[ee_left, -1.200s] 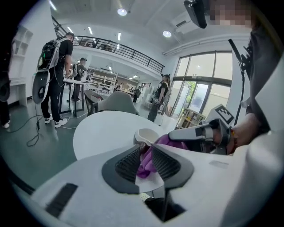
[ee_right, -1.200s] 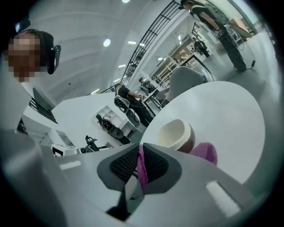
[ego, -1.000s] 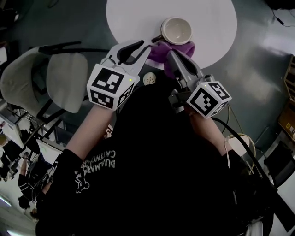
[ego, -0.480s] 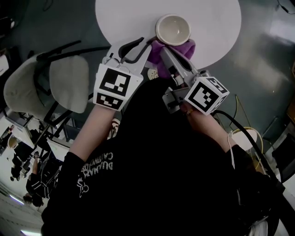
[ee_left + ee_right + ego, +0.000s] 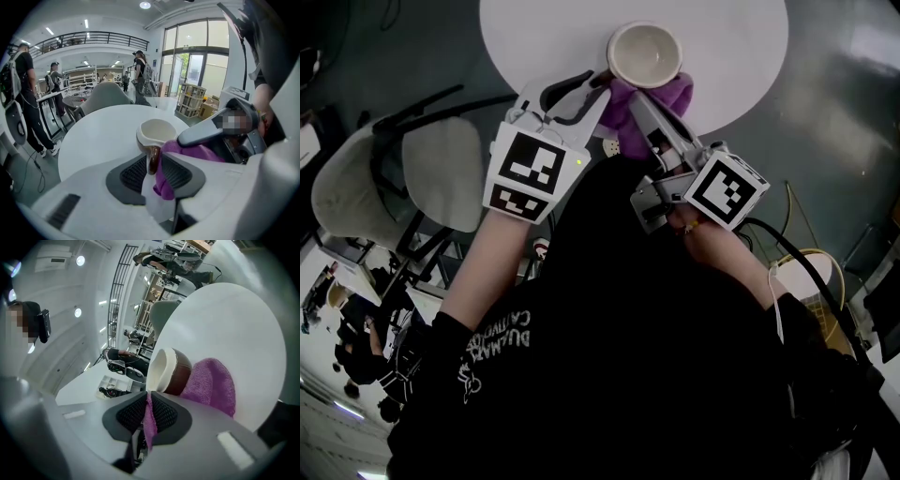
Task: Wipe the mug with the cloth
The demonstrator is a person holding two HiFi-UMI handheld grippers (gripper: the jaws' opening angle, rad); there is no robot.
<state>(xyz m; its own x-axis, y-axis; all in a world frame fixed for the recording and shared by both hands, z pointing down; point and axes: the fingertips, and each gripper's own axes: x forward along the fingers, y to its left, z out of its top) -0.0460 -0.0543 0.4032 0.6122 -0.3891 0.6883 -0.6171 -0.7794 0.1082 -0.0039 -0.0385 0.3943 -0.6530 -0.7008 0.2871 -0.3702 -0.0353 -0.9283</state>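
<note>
A cream mug (image 5: 644, 53) with a brown outside stands on the near edge of the round white table (image 5: 544, 37). A purple cloth (image 5: 661, 97) lies bunched against its near side. In the left gripper view, the mug's (image 5: 157, 131) brown handle and a fold of cloth (image 5: 197, 152) sit between the left gripper's (image 5: 152, 164) jaws, which have just been opening. The left gripper (image 5: 598, 82) reaches in from the left. The right gripper (image 5: 149, 401) is shut on a thin edge of the cloth (image 5: 211, 383) just short of the mug (image 5: 168, 371); in the head view it (image 5: 633, 101) lies over the cloth.
A pale chair (image 5: 403, 173) with a dark frame stands left of the table on the grey floor. A cable (image 5: 797, 272) loops on the floor at right. Another chair (image 5: 105, 96) stands behind the table (image 5: 98, 136), and people (image 5: 21, 93) stand further off.
Both marker cubes have rolled slightly and the grippers sit a little lower. Mug and cloth stay together at the table's near edge, between the two grippers.
</note>
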